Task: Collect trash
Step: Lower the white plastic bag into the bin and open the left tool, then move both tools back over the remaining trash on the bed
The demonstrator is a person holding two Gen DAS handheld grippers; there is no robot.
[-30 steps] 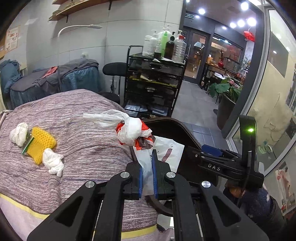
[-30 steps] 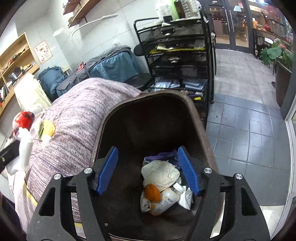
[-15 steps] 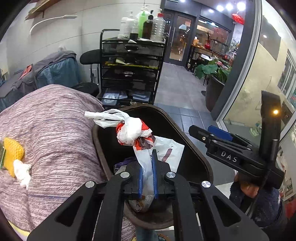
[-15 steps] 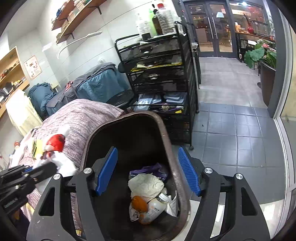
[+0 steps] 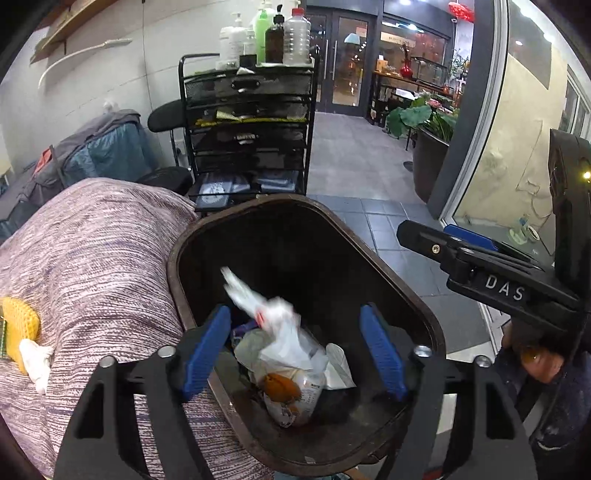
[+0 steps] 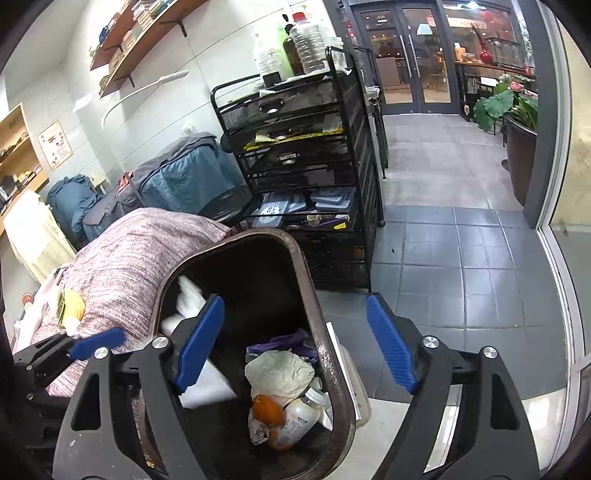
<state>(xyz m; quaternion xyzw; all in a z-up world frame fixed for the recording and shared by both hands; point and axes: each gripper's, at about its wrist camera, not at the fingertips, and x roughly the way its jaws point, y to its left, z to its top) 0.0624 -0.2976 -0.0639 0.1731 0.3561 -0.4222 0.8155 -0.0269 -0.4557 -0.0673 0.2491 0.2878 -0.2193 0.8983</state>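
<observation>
White trash bag (image 5: 280, 328) between opening left gripper (image 5: 295, 350) jaws, above bin (image 5: 402, 295)

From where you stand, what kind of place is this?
Probably a massage or beauty salon: a covered treatment bed, a black mesh trolley topped with pump bottles, and glass doors onto a tiled lobby.

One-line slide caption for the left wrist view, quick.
Left tongs opening above the dark brown plastic bin as the knotted white plastic bag drops free onto the trash inside.
</observation>
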